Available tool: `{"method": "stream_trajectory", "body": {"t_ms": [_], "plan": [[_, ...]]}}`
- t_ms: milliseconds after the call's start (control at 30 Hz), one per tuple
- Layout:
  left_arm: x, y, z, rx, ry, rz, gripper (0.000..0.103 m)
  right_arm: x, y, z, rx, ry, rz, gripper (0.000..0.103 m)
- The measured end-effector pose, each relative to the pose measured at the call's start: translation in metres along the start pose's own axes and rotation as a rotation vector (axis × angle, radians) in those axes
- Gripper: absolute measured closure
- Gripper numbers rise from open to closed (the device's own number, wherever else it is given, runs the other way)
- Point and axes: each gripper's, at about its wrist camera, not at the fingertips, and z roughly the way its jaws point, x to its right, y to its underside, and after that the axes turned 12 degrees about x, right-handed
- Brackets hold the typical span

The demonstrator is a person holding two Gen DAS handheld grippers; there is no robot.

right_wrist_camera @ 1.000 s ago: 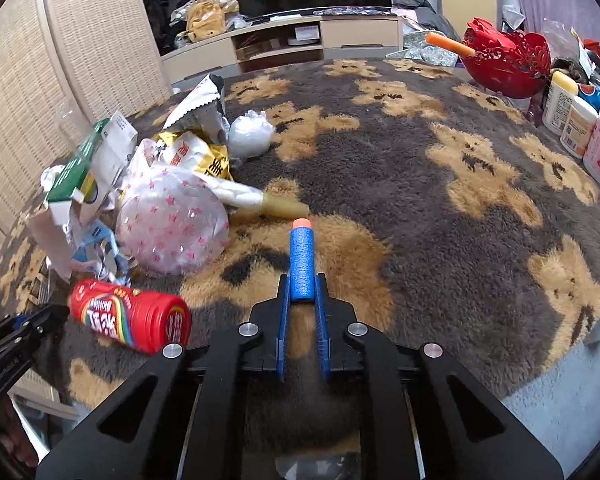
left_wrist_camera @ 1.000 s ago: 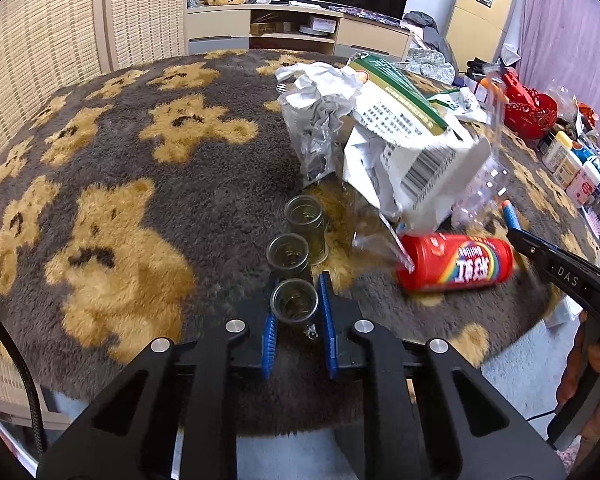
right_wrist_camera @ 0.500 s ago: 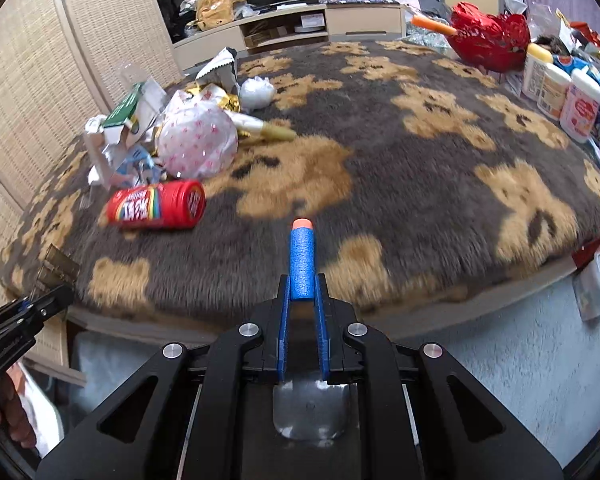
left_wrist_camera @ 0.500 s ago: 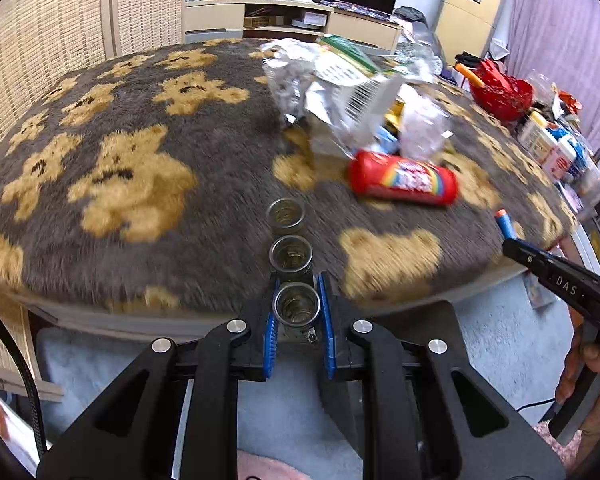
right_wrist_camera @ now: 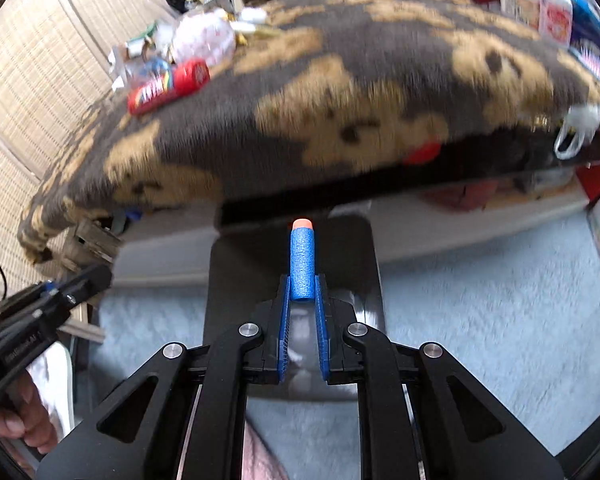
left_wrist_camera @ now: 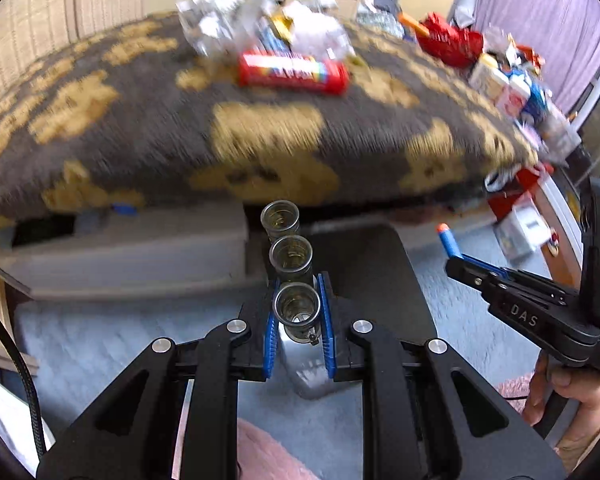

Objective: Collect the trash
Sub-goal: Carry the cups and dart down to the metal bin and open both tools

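In claws, three vials (left_wrist_camera: 291, 264), one dart (right_wrist_camera: 302, 264)

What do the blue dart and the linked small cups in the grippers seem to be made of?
Blue dart: probably soft foam, matte and finely pitted, with a smooth orange tip that looks like rubber or plastic.
Linked small cups: probably clear plastic, glossy and see-through, yellowish inside; glass cannot be ruled out.
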Motion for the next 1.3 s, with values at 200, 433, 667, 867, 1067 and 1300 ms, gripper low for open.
{"method": "stream_trajectory", "body": {"t_ms": [200, 433, 667, 867, 1067, 1300], "plan": [[0.014, 0.031, 0.031, -0.097, 0.047, -0.008, 0.086, 0.012, 0.012, 0.015, -0.057, 0.017, 0.018, 0.090], [0.028, 0.047, 0.062, -0.161, 0.087, -0.002, 0.086, 0.010, 0.013, 0.030, -0.087, 0.010, 0.037, 0.090], [0.028, 0.046, 0.067, -0.165, 0.092, 0.004, 0.086, 0.005, 0.009, 0.037, -0.084, -0.001, 0.049, 0.087], [0.022, 0.038, 0.057, -0.134, 0.077, -0.005, 0.058, 0.008, 0.002, 0.029, -0.052, 0.013, 0.069, 0.059], [0.011, 0.031, 0.038, -0.088, 0.033, -0.001, 0.035, 0.013, -0.010, 0.009, 0.030, 0.055, 0.096, 0.019], [-0.011, 0.020, 0.011, -0.030, -0.044, -0.005, 0.020, 0.008, -0.021, -0.005, 0.099, 0.076, 0.077, 0.004]]}}
